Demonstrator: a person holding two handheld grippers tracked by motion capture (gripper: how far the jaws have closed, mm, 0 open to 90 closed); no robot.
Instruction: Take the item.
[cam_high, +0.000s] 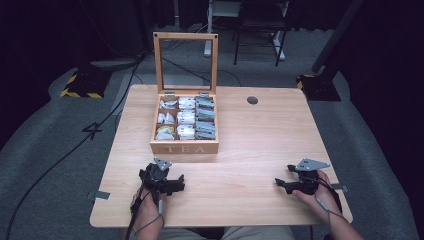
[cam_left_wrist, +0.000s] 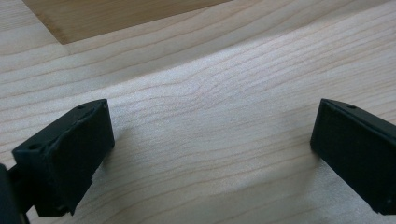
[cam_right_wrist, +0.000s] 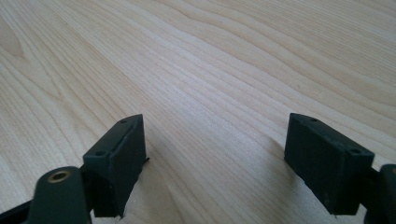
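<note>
Nearby, left gripper (cam_high: 176, 184) and right gripper (cam_high: 281, 184) both gaping empty, tea box (cam_high: 184, 146) beyond, bare table (cam_high: 240, 150) between.

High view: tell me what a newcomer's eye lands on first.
The wooden tea box stands at mid-table with its glass lid upright and rows of tea bags inside. Near the table's front edge, the left tongs and right tongs rest low on the wood, both open with nothing between the jaws.
</note>
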